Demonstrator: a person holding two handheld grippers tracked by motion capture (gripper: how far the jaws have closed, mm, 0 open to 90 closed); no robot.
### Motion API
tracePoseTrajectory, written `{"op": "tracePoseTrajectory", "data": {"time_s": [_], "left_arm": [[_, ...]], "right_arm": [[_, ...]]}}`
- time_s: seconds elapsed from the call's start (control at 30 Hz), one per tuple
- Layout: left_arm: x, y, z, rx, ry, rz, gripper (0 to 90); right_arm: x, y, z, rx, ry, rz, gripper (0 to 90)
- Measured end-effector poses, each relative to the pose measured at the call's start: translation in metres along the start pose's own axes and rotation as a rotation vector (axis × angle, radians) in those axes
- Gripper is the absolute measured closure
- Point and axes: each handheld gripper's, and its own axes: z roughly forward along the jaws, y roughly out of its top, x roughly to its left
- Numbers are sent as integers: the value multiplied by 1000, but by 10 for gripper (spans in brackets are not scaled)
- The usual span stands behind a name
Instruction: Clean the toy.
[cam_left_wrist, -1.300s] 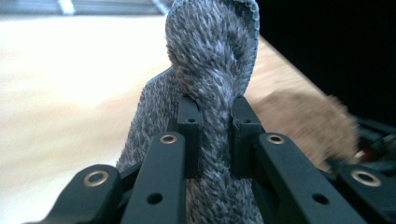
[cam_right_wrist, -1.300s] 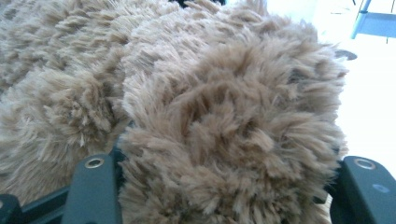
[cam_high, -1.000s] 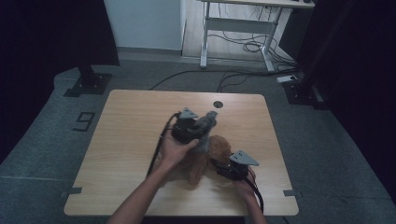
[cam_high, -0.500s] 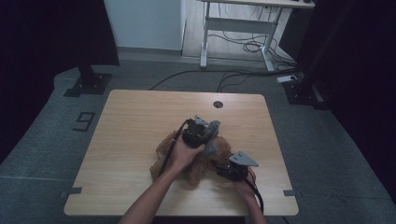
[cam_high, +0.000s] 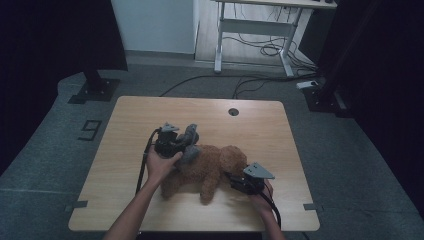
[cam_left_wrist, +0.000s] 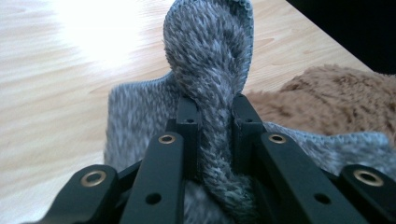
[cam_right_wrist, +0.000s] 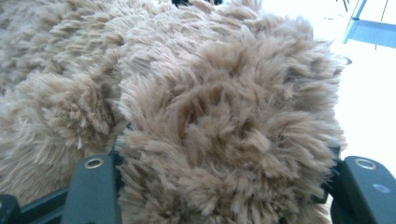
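**High view: your left gripper carries the grey knit down onto the bear**

High view puts the brown plush bear (cam_high: 210, 167) lying on the desk (cam_high: 125, 120), toward your edge and right of the middle, head pointing to your right. What has changed is the left side. A second ago your left gripper (cam_high: 181, 148) held the grey knit garment (cam_high: 190, 142) up above the toy, nearer the middle of the desk; half a second ago it was over the bear's body; now it sits lower and further to your left, with the knit touching the bear's rear end. The bear itself has barely shifted.

Left gripper view shows the jaws clenched on a thick fold of the grey garment (cam_left_wrist: 215, 93), the fold standing up between them, with brown fur (cam_left_wrist: 336, 98) just beside it and bare wood beyond. The grip looks firm; nothing is slipping out.

Your right gripper (cam_high: 239, 181) has kept its place at the bear's head. Right gripper view shows the jaws grasping a wide tuft of plush (cam_right_wrist: 224, 140), fur bulging over both of them, so it serves as the anchor.

For the work in hand, dressing the toy by the look of it, this means the garment has arrived at the body but is not yet on it. I cannot tell which opening of the knit faces the bear. You likely need to find that opening before you pull, while the right side keeps the toy pinned.
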Motion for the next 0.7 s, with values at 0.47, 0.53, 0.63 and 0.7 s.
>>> {"op": "tracePoseTrajectory", "data": {"time_s": [0.47, 0.53, 0.63, 0.7], "left_arm": [[30, -34, -13, 14, 21, -73, 776], [25, -21, -20, -20, 15, -60, 776], [11, 1, -28, -80, -14, -37, 775], [0, 15, -30, -109, -36, -24, 773]], "right_arm": [[-4, -1, 0, 0, 8, 28, 346], [-4, -1, 0, -3, -1, 28, 348], [-2, 0, 3, -9, -28, 22, 355], [1, 1, 7, -15, -52, 17, 361]]}}
